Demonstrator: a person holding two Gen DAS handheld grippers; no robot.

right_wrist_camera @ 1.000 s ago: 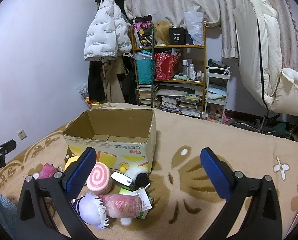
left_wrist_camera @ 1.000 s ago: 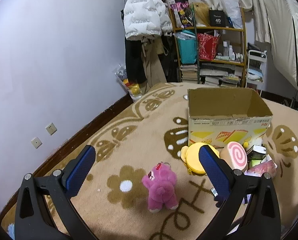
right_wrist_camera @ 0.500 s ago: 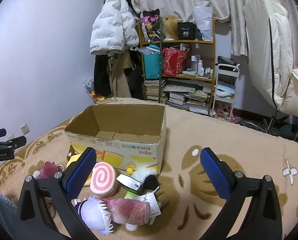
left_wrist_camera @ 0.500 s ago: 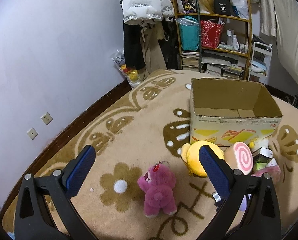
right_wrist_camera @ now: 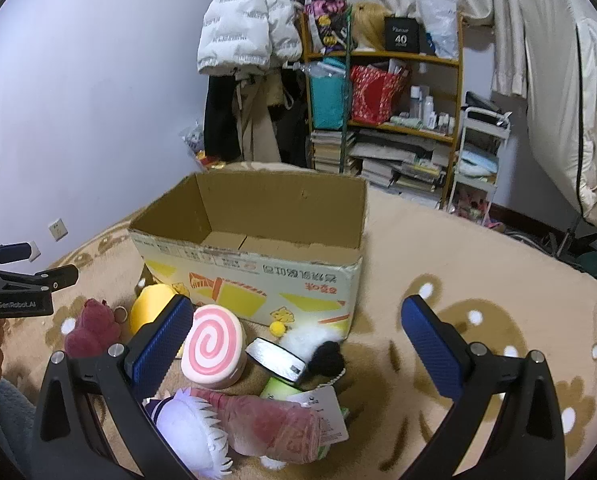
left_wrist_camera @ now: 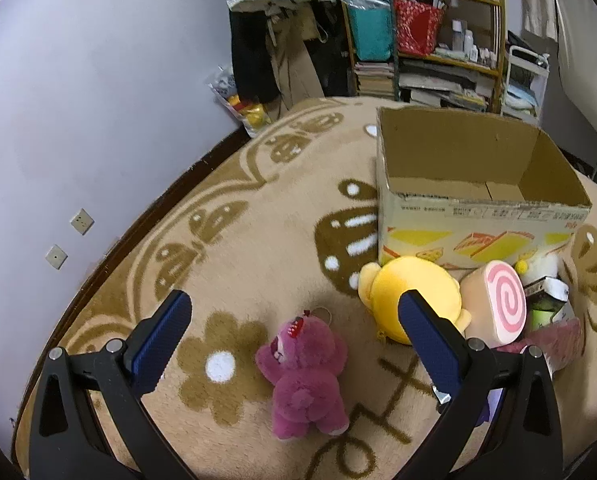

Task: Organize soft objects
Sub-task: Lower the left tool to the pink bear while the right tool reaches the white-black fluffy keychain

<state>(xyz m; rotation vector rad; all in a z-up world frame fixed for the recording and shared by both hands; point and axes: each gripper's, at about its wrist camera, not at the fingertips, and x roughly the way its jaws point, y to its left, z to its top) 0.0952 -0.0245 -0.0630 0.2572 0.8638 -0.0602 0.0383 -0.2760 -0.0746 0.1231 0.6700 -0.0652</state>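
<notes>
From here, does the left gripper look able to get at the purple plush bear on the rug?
Probably yes. The left gripper's tongs stand wide open with the purple plush bear lying between them on the beige patterned rug, apart from the round yellow plush; nothing blocks the way.

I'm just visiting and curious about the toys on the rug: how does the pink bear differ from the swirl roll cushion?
The pink bear is shaggy, dark pink fur; the swirl roll cushion is smooth and pale with a pink spiral face. The bear lies apart on open rug, framed by the open left gripper; the cushion is packed among other toys, before the cardboard box. Both look soft and lie outside the box.
</notes>
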